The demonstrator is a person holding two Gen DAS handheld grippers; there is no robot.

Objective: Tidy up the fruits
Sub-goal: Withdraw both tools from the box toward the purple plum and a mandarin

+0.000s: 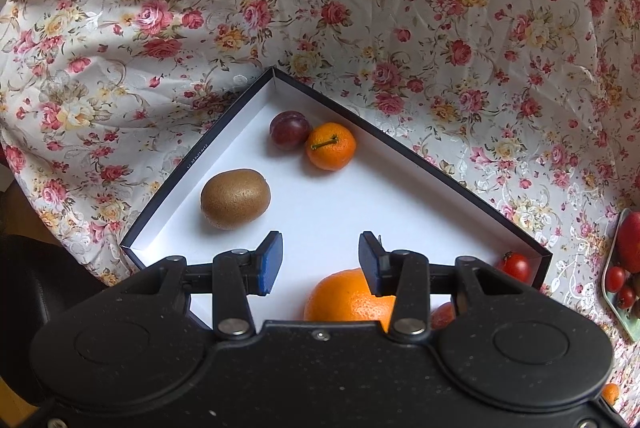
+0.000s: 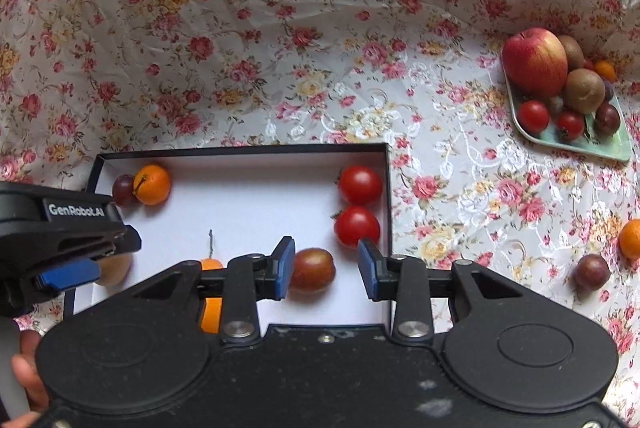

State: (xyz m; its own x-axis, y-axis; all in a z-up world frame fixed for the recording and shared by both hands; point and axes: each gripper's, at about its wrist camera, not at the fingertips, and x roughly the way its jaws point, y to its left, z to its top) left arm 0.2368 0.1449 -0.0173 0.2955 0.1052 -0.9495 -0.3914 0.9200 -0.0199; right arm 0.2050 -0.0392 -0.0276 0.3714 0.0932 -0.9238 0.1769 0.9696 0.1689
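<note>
Several fruits already lie in the shallow white box on the floral tablecloth: two tomatoes stacked against its right wall, a plum touching a mandarin in the far corner, a kiwi and a large orange near the front. Like seems set beside like, suggesting sorting by kind. Both the left gripper and the right gripper hang over the box with jaws wide apart, holding nothing; a reddish fruit lies below the right one. More fruit waits on a green plate, and loose on the cloth nearby.
</note>
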